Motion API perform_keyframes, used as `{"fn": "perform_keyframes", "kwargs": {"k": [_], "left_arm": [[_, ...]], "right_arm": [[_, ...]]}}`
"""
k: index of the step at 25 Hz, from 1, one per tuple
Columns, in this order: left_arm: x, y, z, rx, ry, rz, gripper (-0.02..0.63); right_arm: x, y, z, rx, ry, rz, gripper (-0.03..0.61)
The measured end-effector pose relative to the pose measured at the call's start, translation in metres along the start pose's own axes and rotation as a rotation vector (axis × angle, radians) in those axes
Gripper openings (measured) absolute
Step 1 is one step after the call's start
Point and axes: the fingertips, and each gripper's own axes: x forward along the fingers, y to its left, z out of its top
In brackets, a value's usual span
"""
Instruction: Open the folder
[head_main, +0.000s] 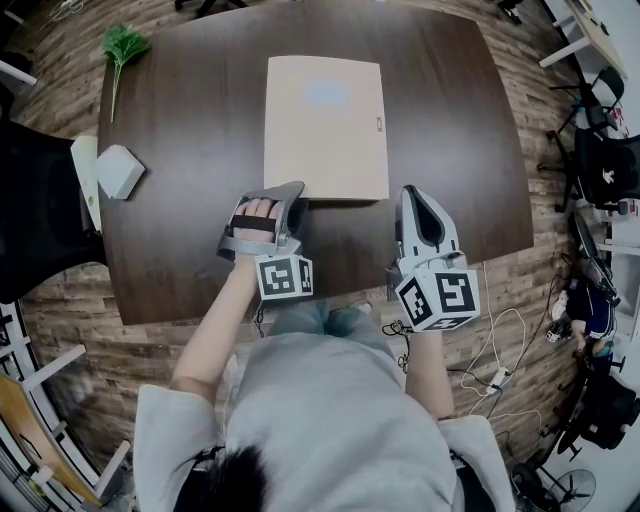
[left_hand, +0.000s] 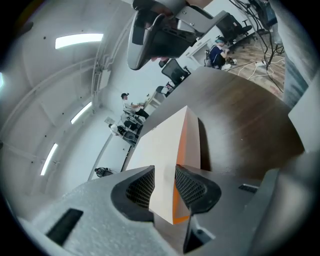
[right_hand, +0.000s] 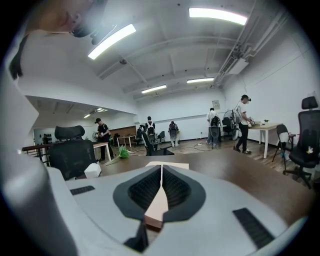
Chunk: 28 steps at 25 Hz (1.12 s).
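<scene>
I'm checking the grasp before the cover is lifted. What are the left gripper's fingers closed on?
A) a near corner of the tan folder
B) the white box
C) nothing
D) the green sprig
A: in the left gripper view, the left gripper has its fingers pressed on either side of a corner of the tan folder, with orange showing along the folder's edge.

Head view looks down; all views share the folder (head_main: 325, 125).
</scene>
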Motion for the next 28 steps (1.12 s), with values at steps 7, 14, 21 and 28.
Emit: {"fn": "perform_keyframes", "kwargs": {"k": [7, 14, 21, 28], "left_arm": [[0.003, 0.0, 0.0, 0.02, -0.001, 0.037, 0.121], [0.008, -0.007, 0.0, 0.014, 0.011, 0.022, 0.054], [0.01, -0.008, 0.001, -0.003, 0.029, 0.001, 0.044], [0.01, -0.008, 0.001, -0.076, 0.032, -0.038, 0.041]], "right_arm": [[0.0, 0.002, 0.001, -0.01, 0.006, 0.001, 0.014], [-0.002, 0.002, 0.0, -0.019, 0.009, 0.006, 0.014], [-0.002, -0.011, -0.014, -0.022, 0.036, -0.009, 0.014], [0.026, -0.039, -0.074, 0.057, 0.17, -0.01, 0.012]]}}
